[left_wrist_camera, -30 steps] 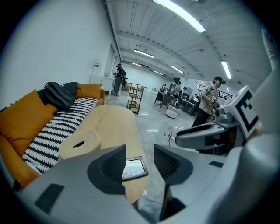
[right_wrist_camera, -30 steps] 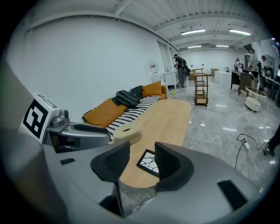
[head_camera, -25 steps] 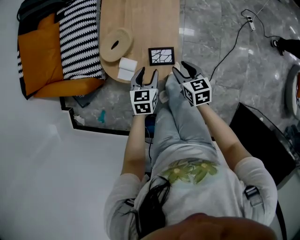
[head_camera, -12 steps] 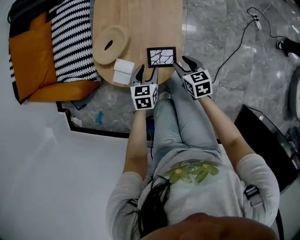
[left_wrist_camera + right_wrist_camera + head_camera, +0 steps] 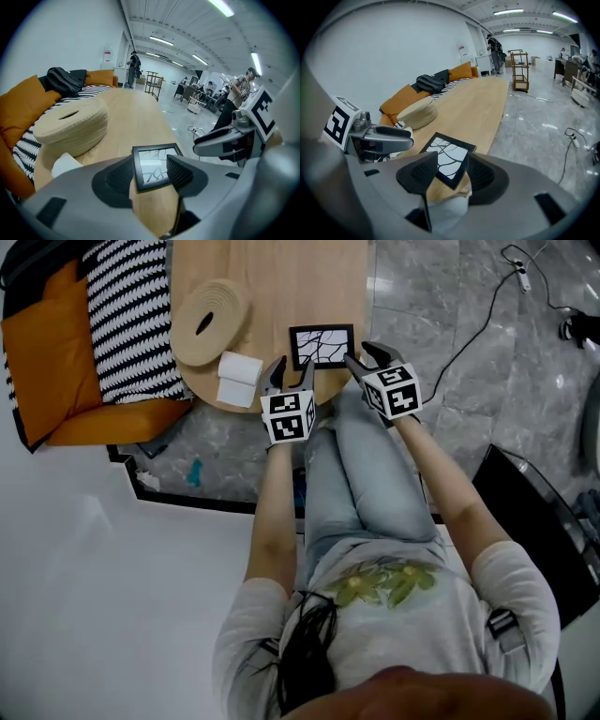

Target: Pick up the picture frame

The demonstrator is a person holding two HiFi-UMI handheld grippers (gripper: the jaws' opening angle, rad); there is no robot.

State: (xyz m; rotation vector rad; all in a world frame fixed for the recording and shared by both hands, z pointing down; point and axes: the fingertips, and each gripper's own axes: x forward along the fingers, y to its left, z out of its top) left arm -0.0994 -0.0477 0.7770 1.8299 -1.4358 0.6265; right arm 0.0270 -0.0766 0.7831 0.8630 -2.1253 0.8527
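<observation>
Both wide open and empty, our left gripper (image 5: 289, 372) and right gripper (image 5: 362, 355) hover at the near corners of the picture frame (image 5: 322, 346), lying flat by the tabletop (image 5: 281, 282) edge, so we reckon gripping and lifting remain.

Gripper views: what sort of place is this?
Probably an open-plan lab or workshop: strip ceiling lights, a cart and work desks behind a long wooden table and orange sofa.

One picture frame (image 5: 322, 345), one woven basket (image 5: 210, 309), one white box (image 5: 238, 378), one table (image 5: 281, 277).
</observation>
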